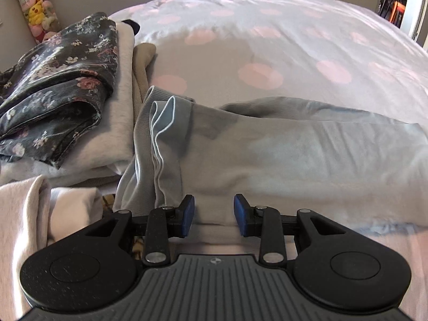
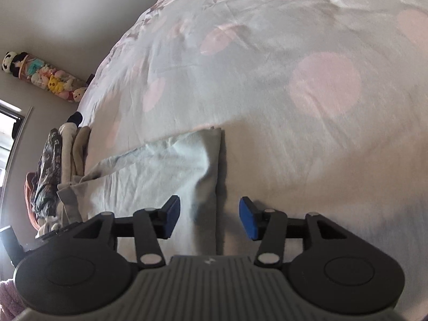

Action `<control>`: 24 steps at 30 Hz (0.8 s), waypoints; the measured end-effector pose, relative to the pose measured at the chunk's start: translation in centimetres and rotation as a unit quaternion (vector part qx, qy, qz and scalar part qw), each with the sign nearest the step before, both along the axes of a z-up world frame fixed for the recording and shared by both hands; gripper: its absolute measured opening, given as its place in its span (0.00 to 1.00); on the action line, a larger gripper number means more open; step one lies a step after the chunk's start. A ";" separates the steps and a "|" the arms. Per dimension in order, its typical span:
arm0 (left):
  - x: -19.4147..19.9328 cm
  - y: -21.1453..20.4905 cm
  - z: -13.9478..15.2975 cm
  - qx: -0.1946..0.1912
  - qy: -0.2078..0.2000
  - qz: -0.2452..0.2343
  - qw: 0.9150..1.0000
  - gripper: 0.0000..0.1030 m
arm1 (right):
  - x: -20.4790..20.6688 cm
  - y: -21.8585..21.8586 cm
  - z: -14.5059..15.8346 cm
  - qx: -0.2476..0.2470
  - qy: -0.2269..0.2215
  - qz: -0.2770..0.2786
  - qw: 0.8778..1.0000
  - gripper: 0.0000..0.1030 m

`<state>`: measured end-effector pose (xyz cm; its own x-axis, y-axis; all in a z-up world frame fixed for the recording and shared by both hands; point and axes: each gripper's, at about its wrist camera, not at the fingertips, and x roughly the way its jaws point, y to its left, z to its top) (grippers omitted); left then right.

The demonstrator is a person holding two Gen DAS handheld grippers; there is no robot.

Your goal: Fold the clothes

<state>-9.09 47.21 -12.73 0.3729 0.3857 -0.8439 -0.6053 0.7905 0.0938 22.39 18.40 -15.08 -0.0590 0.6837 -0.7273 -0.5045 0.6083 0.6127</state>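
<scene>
On the bed (image 1: 267,40), directly ahead of my left gripper (image 1: 214,215), lies the grey garment (image 1: 267,155), folded into a long band running to the right; its ribbed cuff (image 1: 149,123) and pale blue lining (image 1: 163,117) bunch at the left end. My left jaws stand apart, with the garment's near edge between them but not visibly pinched. My right gripper (image 2: 210,218) hovers at the garment's (image 2: 160,176) other end; its jaws are apart, straddling the straight end edge, nothing clamped. Left of the garment, close against it, sits a stack: dark floral cloth (image 1: 58,85) on a white sweater (image 1: 117,123), with a beige piece (image 1: 143,61) behind. White cloth (image 1: 26,214) crowds my left gripper's near side. Plush toys (image 1: 37,8) hang in the far corner.
</scene>
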 end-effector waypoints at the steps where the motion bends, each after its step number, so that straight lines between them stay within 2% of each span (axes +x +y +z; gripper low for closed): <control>1: -0.3 -0.6 0.1 -0.003 -0.003 -0.004 1.000 0.30 | -0.2 0.0 -0.4 -0.001 -0.002 0.003 1.000 0.51; 5: -0.4 -2.3 0.6 -0.021 -0.008 -0.015 1.000 0.30 | -0.6 0.6 -2.3 0.034 0.021 -0.004 0.999 0.51; 7: -0.8 -3.3 0.8 -0.029 -0.011 -0.009 0.999 0.30 | -1.0 1.3 -2.5 0.039 0.013 -0.003 0.999 0.49; 8: -1.1 -3.8 0.9 -0.033 -0.012 -0.004 0.999 0.30 | -1.3 1.8 -2.4 0.032 -0.002 0.003 0.999 0.35; 9: -1.4 -4.3 0.9 -0.037 -0.014 0.001 0.999 0.30 | -1.6 2.0 -2.3 0.022 -0.014 0.005 1.000 0.26; 11: -2.1 -4.9 0.8 -0.045 -0.019 0.016 0.999 0.30 | -1.6 2.0 -2.5 0.020 -0.006 0.000 1.000 0.12; 14: -3.4 -5.6 0.7 -0.058 -0.029 0.036 0.997 0.30 | -1.3 1.1 -2.2 0.038 0.017 -0.021 0.999 0.09; 19: -5.6 -7.2 0.7 -0.069 -0.038 0.051 0.996 0.30 | -2.1 -1.1 0.6 0.055 0.000 -0.032 0.998 0.08; 24: -7.8 -8.6 1.1 -0.080 -0.049 0.060 0.994 0.30 | -2.1 -6.2 2.9 0.038 -0.017 -0.054 0.998 0.08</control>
<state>-16.90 38.58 -11.66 0.4158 0.2970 -0.8596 -0.6968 0.7114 -0.0913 20.30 12.22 -12.21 0.0414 0.7386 -0.6728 -0.4605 0.6117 0.6433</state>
